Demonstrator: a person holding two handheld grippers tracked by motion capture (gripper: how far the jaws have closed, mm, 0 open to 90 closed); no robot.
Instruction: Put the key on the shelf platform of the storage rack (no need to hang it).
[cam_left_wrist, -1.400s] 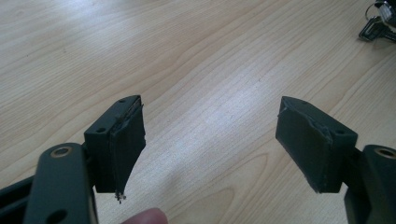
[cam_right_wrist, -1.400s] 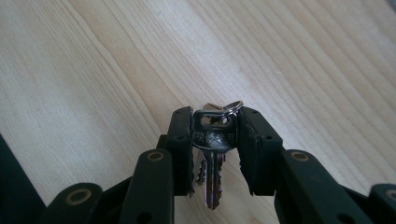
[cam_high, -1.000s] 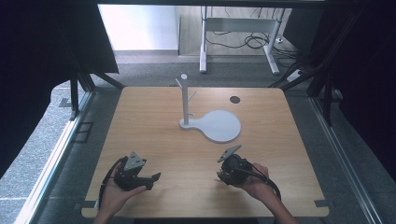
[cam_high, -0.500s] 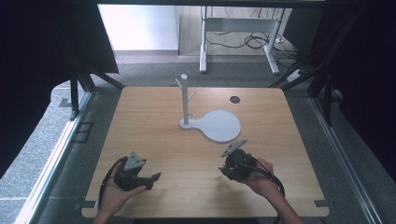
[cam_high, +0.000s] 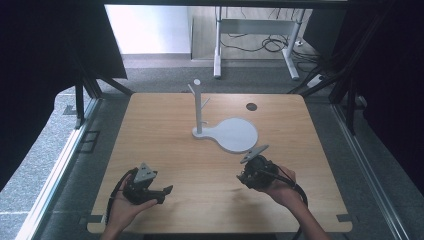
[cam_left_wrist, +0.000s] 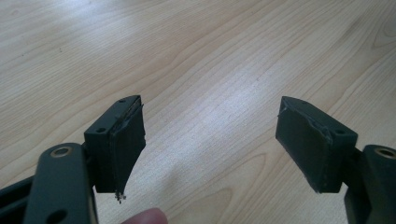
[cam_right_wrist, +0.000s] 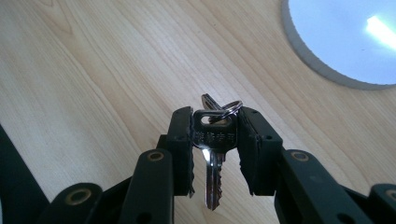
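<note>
Since a second earlier the right claw had edged away from the person and a little rightward, toward the round base of the white stand, while the left claw had kept its place near the front edge. That small advance suggested the keys were being carried toward the stand, probably to hang on one of its pegs, though nothing had reached it yet.

The wooden counter was bare apart from the stand, whose upright post rose at mid-counter, and a small dark disc near the far edge.

In the right gripper view the right claw was clenched on a bunch of keys, pinching the head of a silver key with its blade hanging down between the jaws; a ring and a second key poked up behind. The left claw stood released, jaws wide with only bare wood between them.

From the high view the keys were too small to make out, and the lettering on the key head was unreadable.
</note>
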